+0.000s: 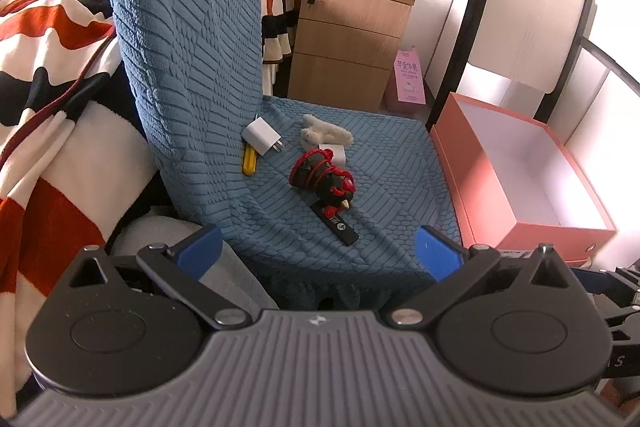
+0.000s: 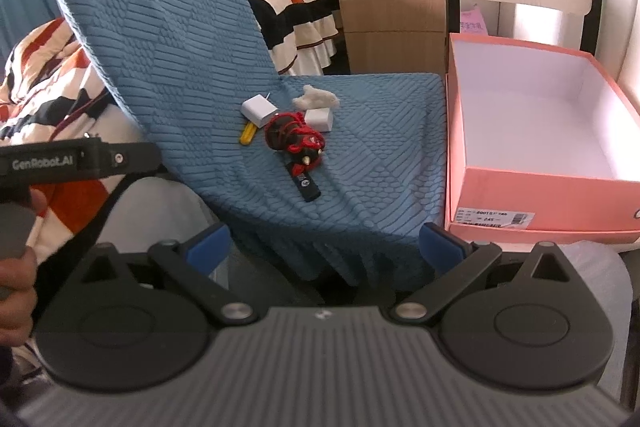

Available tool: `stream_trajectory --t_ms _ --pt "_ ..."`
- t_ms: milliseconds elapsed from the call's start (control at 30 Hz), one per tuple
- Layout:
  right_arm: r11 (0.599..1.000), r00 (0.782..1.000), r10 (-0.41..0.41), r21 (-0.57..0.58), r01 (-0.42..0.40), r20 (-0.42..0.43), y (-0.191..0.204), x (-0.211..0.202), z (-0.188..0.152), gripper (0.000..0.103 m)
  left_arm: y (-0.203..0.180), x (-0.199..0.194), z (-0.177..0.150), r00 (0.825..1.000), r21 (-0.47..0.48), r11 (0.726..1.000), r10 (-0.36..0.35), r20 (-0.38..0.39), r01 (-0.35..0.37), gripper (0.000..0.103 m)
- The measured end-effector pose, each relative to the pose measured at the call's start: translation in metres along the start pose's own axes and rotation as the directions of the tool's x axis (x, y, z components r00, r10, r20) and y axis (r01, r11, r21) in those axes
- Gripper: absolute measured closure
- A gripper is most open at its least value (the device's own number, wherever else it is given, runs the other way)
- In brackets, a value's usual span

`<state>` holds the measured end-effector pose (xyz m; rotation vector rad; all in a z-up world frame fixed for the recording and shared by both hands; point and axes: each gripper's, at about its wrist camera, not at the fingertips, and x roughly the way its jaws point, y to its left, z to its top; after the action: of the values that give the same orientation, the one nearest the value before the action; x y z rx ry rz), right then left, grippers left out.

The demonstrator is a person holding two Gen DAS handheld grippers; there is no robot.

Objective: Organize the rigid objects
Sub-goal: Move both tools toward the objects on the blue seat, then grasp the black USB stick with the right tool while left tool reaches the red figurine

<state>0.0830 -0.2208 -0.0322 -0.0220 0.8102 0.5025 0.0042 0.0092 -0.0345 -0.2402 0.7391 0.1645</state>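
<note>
Both grippers hang short of the chair [image 1: 360, 163], the left gripper [image 1: 318, 251] and right gripper [image 2: 324, 247] spread wide and empty. On the seat cluster a charger [image 1: 262, 139], yellow stick [image 1: 251, 159], red-black toy [image 1: 320, 177] and black drive [image 1: 336, 225]; the box [image 1: 520, 163] sits just right of the chair

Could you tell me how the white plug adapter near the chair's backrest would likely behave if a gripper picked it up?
The white plug adapter looks like a stiff plastic block, so it should hold shape. Its smooth faces may slip slightly. Resting partly on the yellow tool, it could tip when nudged.
</note>
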Motion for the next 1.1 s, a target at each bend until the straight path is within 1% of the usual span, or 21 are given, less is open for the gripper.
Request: stream_trajectory --t_ms 167,333,433,533,700,867,1100 --pt "1.0 1.0 -0.007 0.023 0.007 0.004 -0.003 0.0 -0.001 0.0 0.001 0.001 -0.001 1.0 -0.003 1.0 -0.001 -0.007 0.001 0.0" --pt "0.999 1.0 0.003 0.043 -0.003 0.0 -0.007 0.003 -0.002 0.0 0.0 0.006 -0.001 1.0 -0.004 1.0 -0.005 -0.023 0.005 0.0" --pt "0.999 1.0 0.004 0.052 -0.004 0.011 -0.008 0.003 -0.003 0.004 -0.001 0.01 -0.003 1.0 0.001 1.0 -0.004 -0.025 0.004 0.0" --pt "0.998 1.0 0.005 0.055 -0.005 0.008 -0.01 0.006 -0.004 0.004 -0.002 0.014 -0.002 0.999 0.003 1.0 -0.013 -0.031 0.013 0.0" --pt "0.998 1.0 0.002 0.067 -0.002 -0.004 -0.012 0.012 -0.006 0.004 -0.001 0.023 -0.001 0.999 0.013 1.0 -0.012 -0.044 0.013 0.0" --pt "0.997 1.0 -0.002 0.075 0.001 0.018 -0.016 0.018 -0.006 0.004 0.001 0.033 0.001 0.999 0.005 1.0 -0.018 -0.05 0.019 0.0" --pt "0.998 1.0 0.001 0.057 -0.002 0.022 -0.019 0.036 -0.002 0.004 -0.002 0.05 0.007 0.998 0.019 0.999 -0.028 -0.055 0.029 0.0"
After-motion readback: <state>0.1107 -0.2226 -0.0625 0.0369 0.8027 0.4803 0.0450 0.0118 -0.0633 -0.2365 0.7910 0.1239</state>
